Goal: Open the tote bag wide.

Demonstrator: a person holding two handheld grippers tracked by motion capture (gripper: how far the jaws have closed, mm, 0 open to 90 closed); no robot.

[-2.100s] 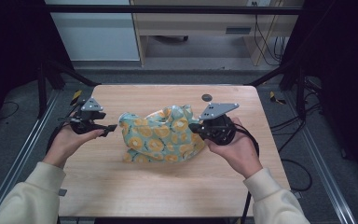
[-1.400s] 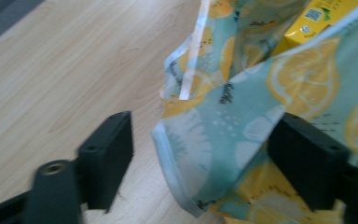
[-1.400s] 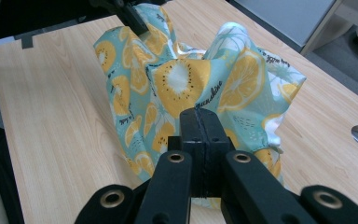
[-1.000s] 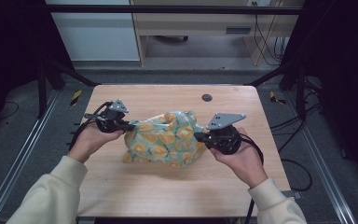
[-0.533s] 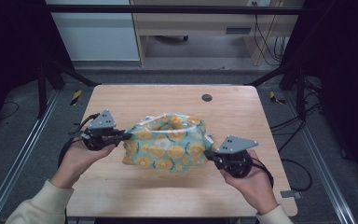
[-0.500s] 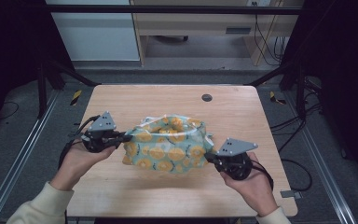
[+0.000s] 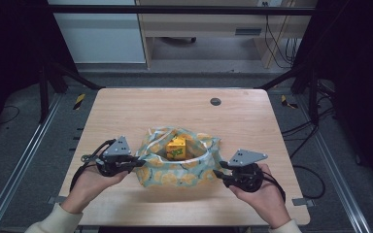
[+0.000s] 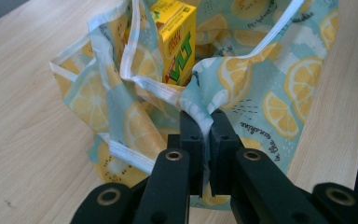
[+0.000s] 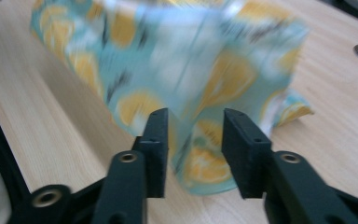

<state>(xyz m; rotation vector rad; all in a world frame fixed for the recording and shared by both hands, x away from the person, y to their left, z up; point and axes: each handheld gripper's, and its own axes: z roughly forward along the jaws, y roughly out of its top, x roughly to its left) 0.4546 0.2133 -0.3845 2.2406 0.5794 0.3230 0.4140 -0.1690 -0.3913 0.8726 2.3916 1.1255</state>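
Right gripper (image 7: 219, 173) has let go, jaws apart; left gripper (image 8: 204, 122) stays clamped on the bag (image 7: 175, 170), now open around a yellow carton (image 7: 176, 147) mid-frame.

A small dark round disc (image 7: 215, 101) lies near the wooden table's (image 7: 126, 111) far edge.

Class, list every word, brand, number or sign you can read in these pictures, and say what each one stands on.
"VLT": green letters on the yellow drink carton standing inside the lemon-print bag.
Small red print above it on the carton: too small to read.
Script lines printed on the bag's fabric, one near its top and one by the left gripper: too small and tilted to read reliably.
In the right gripper view the bag is blurred; nothing is legible there.
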